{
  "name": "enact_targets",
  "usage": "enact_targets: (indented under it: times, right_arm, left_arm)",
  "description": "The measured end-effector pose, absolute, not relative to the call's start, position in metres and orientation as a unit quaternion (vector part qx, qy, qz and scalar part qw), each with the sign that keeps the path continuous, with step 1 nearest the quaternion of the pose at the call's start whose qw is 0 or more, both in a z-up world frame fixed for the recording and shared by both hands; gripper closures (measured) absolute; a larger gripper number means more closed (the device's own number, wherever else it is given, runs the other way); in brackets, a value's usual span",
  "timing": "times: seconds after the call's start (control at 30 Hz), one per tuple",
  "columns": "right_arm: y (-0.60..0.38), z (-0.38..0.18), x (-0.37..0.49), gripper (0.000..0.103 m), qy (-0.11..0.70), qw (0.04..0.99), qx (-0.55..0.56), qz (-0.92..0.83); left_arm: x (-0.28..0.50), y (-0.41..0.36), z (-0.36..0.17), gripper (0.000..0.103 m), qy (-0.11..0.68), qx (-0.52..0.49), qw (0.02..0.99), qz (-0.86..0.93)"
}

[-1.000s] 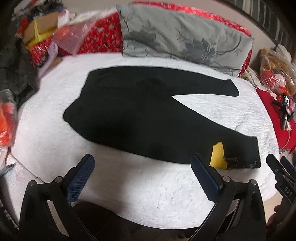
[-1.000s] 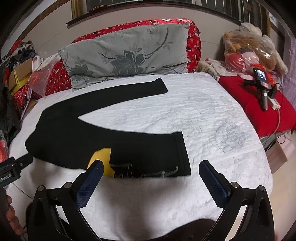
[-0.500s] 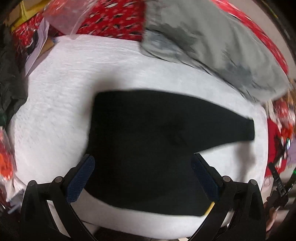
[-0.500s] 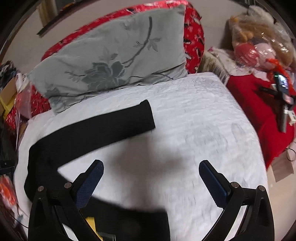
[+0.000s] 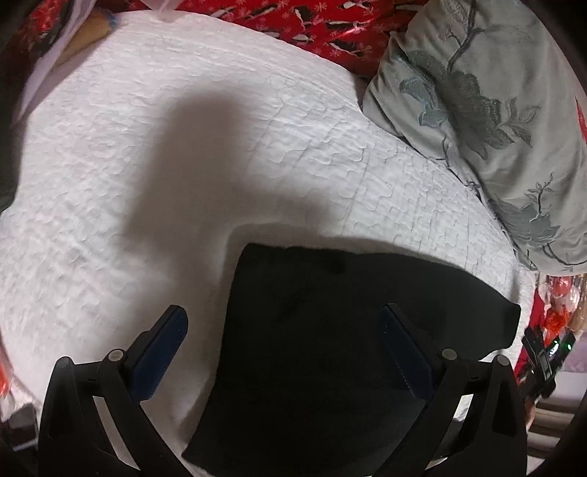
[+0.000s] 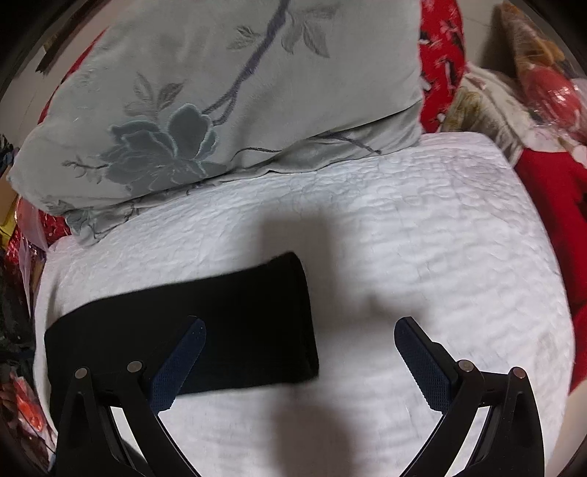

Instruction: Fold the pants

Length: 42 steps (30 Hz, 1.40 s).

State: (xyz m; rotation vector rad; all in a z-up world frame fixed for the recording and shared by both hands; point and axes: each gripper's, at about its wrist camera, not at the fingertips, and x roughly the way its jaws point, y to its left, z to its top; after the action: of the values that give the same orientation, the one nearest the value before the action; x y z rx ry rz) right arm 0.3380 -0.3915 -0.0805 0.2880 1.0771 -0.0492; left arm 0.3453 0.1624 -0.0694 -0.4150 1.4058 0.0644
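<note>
Black pants [image 5: 330,330] lie flat on the white quilted bed [image 5: 183,146]. In the left wrist view my left gripper [image 5: 282,348] is open and empty, hovering over the waist end, its jaws astride the far waist corner. In the right wrist view the far leg of the pants [image 6: 220,323] ends in a cuff. My right gripper [image 6: 301,363] is open and empty just above that cuff, its left finger [image 6: 179,367] over the fabric and its right finger [image 6: 422,367] over bare quilt. The near leg is out of view.
A grey floral pillow [image 6: 227,91] lies at the head of the bed, also in the left wrist view [image 5: 495,110]. Red patterned bedding [image 5: 330,33] lies behind it. Bagged toys and red cloth [image 6: 550,146] sit off the bed's right side.
Both grippers have moved forward and down across the bed, from the near edge to the far side of the pants. The left now hovers at the waist, the right at the far cuff.
</note>
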Motion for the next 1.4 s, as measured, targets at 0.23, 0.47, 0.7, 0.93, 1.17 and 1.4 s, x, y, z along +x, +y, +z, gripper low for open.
enact_targets:
  times: [0.23,0.47,0.7,0.93,1.17,1.4]
  right_arm:
    - [-0.385,-0.108,0.365,0.006,0.545,0.827,0.14,0.01]
    - [-0.371,-0.11,0.363,0.034,0.538,0.833,0.121,0.047]
    - [-0.368,-0.103,0.358,0.094,0.533,0.838,0.108,0.042]
    - [-0.363,-0.082,0.337,0.099,0.505,0.857,0.099,0.04]
    - [-0.366,-0.044,0.292,0.099,0.459,0.879,0.115,0.056]
    - [-0.355,-0.017,0.228,0.099,0.426,0.895,0.112,0.066]
  left_arm:
    - [0.362,0.165,-0.091,0.0,0.646,-0.194,0.738,0.01]
    - [0.375,0.157,-0.109,0.0,0.662,-0.192,0.724,-0.012]
    - [0.373,0.148,-0.1,0.062,0.649,-0.166,0.743,-0.007]
    - [0.355,0.141,-0.069,0.069,0.616,-0.14,0.776,0.007]
    - [0.316,0.14,-0.025,0.07,0.578,-0.127,0.806,0.015]
    - [0.266,0.153,0.008,0.079,0.548,-0.142,0.824,0.032]
